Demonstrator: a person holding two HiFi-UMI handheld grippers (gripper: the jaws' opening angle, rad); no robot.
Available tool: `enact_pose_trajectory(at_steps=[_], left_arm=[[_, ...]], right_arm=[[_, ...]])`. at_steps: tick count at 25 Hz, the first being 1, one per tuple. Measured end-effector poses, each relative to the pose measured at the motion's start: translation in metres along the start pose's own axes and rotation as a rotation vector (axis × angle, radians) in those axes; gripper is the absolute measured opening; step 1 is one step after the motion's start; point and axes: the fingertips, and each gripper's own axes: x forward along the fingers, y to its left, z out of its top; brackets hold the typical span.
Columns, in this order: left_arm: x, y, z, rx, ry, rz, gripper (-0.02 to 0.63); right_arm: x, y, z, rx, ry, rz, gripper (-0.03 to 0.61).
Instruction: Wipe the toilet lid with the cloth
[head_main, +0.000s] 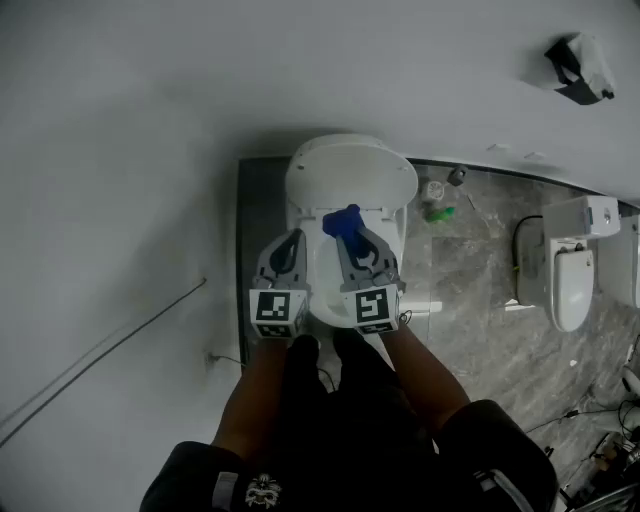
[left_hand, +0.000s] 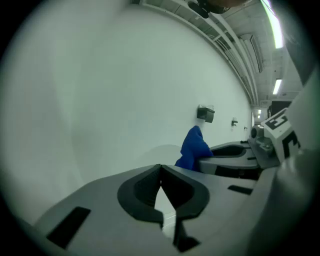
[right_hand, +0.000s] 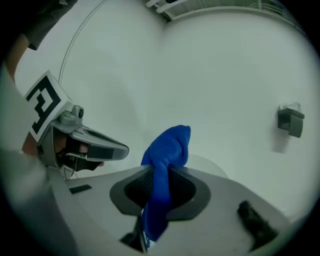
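Note:
A white toilet stands against the wall with its lid (head_main: 352, 172) raised. The blue cloth (head_main: 345, 222) is bunched up and pinched in my right gripper (head_main: 352, 240), which hovers over the seat; the same cloth (right_hand: 165, 155) fills the jaws in the right gripper view. My left gripper (head_main: 292, 240) hangs just left of it, shut with nothing between its jaws. In the left gripper view the jaw tips (left_hand: 160, 167) meet and the cloth (left_hand: 193, 148) shows to the right.
A second toilet (head_main: 570, 265) stands to the right on the grey stone floor (head_main: 470, 290). Small bottles (head_main: 438, 200) sit beside the first toilet. A dark wall fitting (head_main: 578, 68) hangs upper right. The white wall (head_main: 120, 200) lies left. The person's legs fill the bottom of the head view.

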Motion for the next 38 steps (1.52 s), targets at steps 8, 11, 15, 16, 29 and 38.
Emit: enact_pose_trajectory(at_steps=[8,11,15,16,29,38], left_arm=[[0.066,0.069,-0.033,0.046,-0.037,-0.006,0.012],[0.084,0.095,-0.046,0.036,-0.024,0.000,0.012],[0.097,0.113,-0.059,0.049,0.003,-0.022,0.012],[0.099,0.114,-0.061,0.052,0.009,-0.026,0.011],[0.133,0.101,-0.043,0.063,0.009,-0.058,0.011],[0.149,0.073,-0.044,0.065,0.009,-0.108,0.012]], right_arm=[[0.109,0.002,-0.024,0.033,-0.019,-0.037,0.063],[0.144,-0.003,-0.032,-0.003,-0.016,-0.066,0.063],[0.174,-0.003,-0.035,-0.074,-0.013,-0.089,0.063],[0.178,-0.005,-0.035,-0.080,-0.012,-0.098,0.063],[0.207,-0.045,-0.026,-0.077,0.007,-0.174,0.063],[0.173,-0.103,-0.029,0.034,-0.033,-0.274,0.063]])
